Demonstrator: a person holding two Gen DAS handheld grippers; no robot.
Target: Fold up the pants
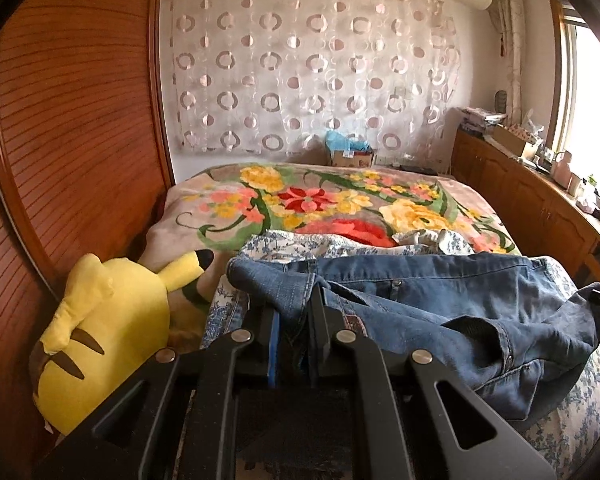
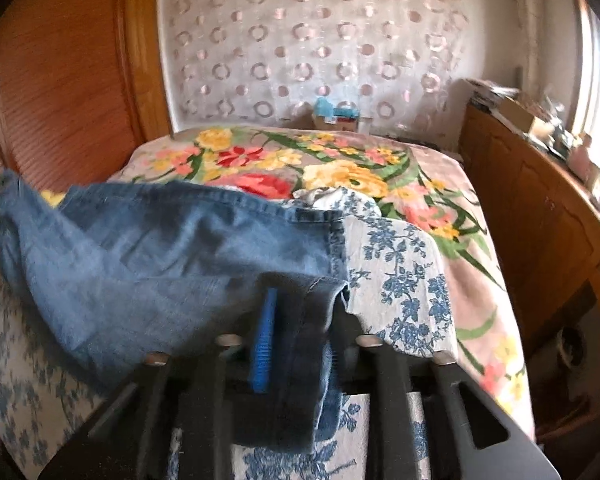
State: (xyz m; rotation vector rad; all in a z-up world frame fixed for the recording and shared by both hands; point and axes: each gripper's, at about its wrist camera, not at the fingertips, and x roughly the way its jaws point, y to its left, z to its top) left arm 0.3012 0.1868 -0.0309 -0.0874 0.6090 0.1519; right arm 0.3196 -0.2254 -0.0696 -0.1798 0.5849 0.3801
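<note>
Jeans (image 1: 440,308) lie on the floral bed (image 1: 320,200); left tool (image 1: 296,320) pinches denim, right tool (image 2: 300,332) hangs loosened around it.

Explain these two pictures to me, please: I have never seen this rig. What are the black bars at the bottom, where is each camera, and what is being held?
There is no robot here. A person holds a hand-held two-finger gripper in each hand, and a wide-angle camera on each one looks forward along its fingers. The black bars are the gripper's own frame.

The left-hand view shows the left gripper clamped shut on a bunched fold of the blue jeans. The right-hand view is blurred; there the right gripper has a hem end of the jeans between its jaws, which stand apart, so the pads seem not to press on it.

The jeans lie over a blue-and-white floral cloth on a bed covered by a flowered blanket. A yellow plush toy lies at the bed's left edge, beside a wooden wardrobe.
</note>
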